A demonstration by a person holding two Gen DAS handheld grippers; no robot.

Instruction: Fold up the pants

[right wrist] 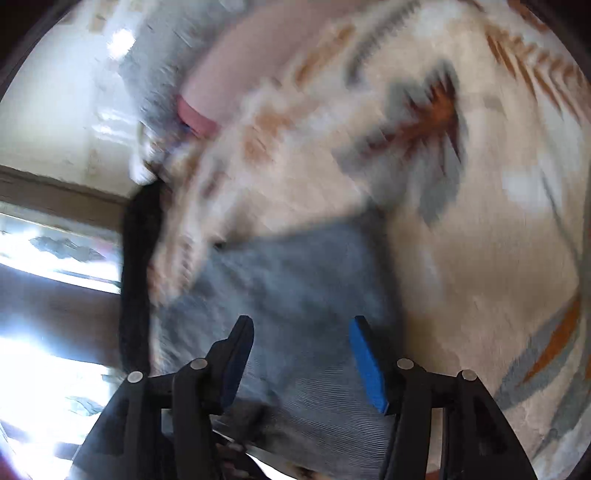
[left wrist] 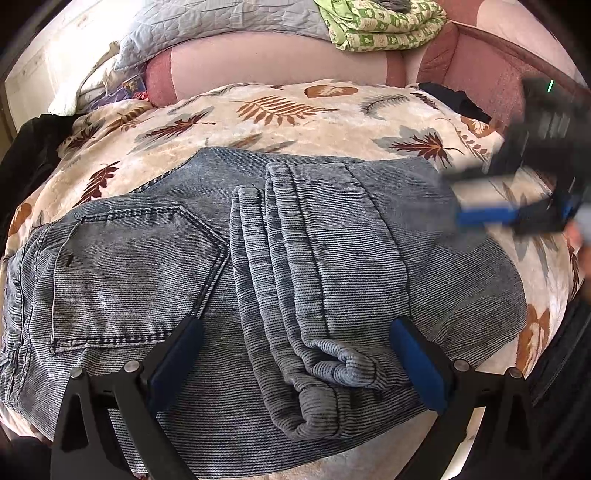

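Observation:
Grey-blue denim pants (left wrist: 280, 236) lie folded on a leaf-print blanket (left wrist: 295, 110), back pocket to the left and the leg cuffs doubled over the middle. My left gripper (left wrist: 297, 328) stands open and wide at the near edge, with the rolled cuffs between its fingers and not pinched. In the left wrist view my right gripper (left wrist: 460, 195) is a blur at the pants' right edge. The right wrist view is motion-blurred: the right gripper (right wrist: 301, 325) is open over the pants (right wrist: 295, 280), with fabric below the fingers and nothing clamped.
A green patterned cloth (left wrist: 384, 26) and a grey quilt (left wrist: 207, 26) lie on the pink headboard cushion (left wrist: 277, 62) behind. Dark garments sit at the blanket's left edge (left wrist: 26, 155) and back right corner (left wrist: 454, 99). The blanket drops off at left in the right wrist view.

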